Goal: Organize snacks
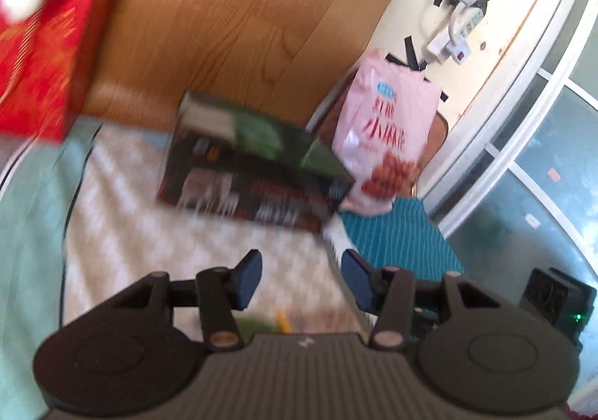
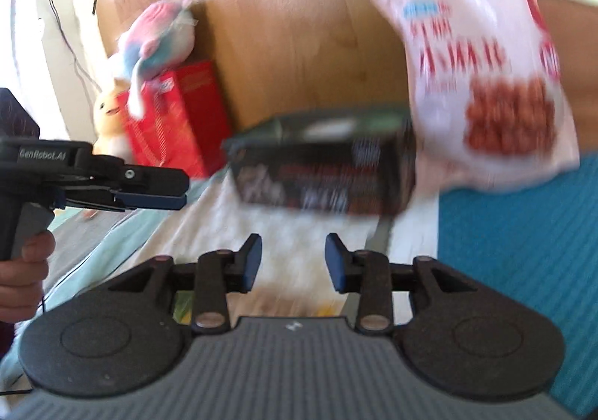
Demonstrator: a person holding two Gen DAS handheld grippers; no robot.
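On the bed, left wrist view: the left tongs (image 1: 301,279) stand open and empty. A dark box (image 1: 246,177) lies flat at 12 o'clock on the pale bedcover (image 1: 149,233); a pink snack bag (image 1: 388,135) leans at 1 o'clock, a red box (image 1: 41,61) at 10 o'clock. Right wrist view: the right tongs (image 2: 293,263) gape empty; the dark box (image 2: 321,169) sits at 12 o'clock. The boxes look stiff and light, best gripped across a narrow edge. The bag (image 2: 486,83) looks soft and crushable, best pinched at its top seam.
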